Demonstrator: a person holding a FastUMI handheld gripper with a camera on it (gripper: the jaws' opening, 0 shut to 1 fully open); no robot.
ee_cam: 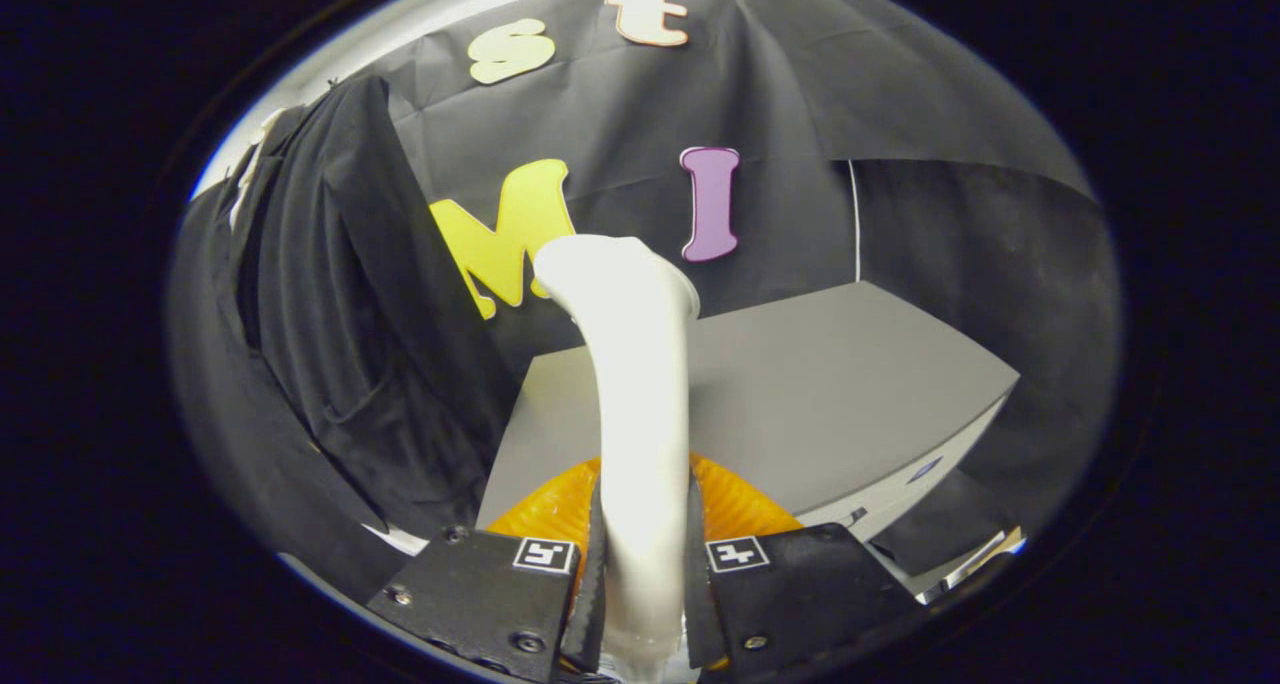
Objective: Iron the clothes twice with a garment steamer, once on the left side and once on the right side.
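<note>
My gripper [645,574] is shut on the white handle of a garment steamer [635,384], both fingers pressing its sides. The steamer rises straight ahead from between the fingers and ends in a wider head near the booth wall. A black garment [340,334] hangs to the left of the steamer, its folds running down toward the fingers. The steamer head stands apart from the cloth, a little to its right.
A grey table [830,394] lies ahead and to the right of the fingers. An orange ribbed thing [740,504] sits on it just beyond the fingertips, behind the steamer's handle. Black cloth walls close the booth behind and at the right.
</note>
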